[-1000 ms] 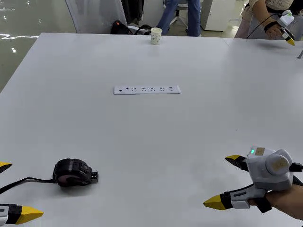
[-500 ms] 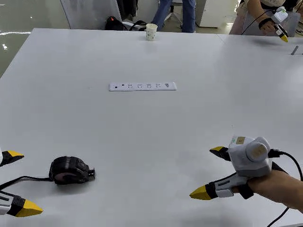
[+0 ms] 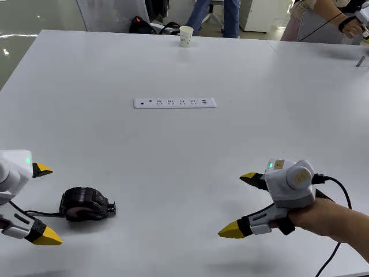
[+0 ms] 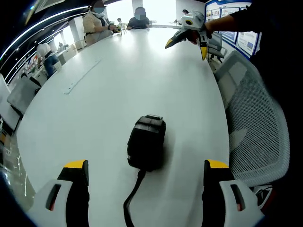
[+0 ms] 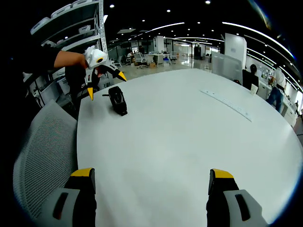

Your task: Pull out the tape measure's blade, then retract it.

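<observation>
A black tape measure lies on its side on the white table at the near left, its wrist strap trailing left. My left gripper is open just left of it, yellow tips on either side of the strap end. In the left gripper view the tape measure sits a short way ahead between the open jaws of the left gripper. My right gripper is open at the near right, holding nothing. From the right gripper view the tape measure is far off, with the left gripper beside it.
A white power strip lies mid-table. A paper cup stands near the far edge. Another person's hand with a gripper is at the far right corner. A mesh chair stands by the table edge.
My left gripper has come up and in toward the tape measure from the lower left. My right gripper has shifted left. The tape measure has stayed put.
</observation>
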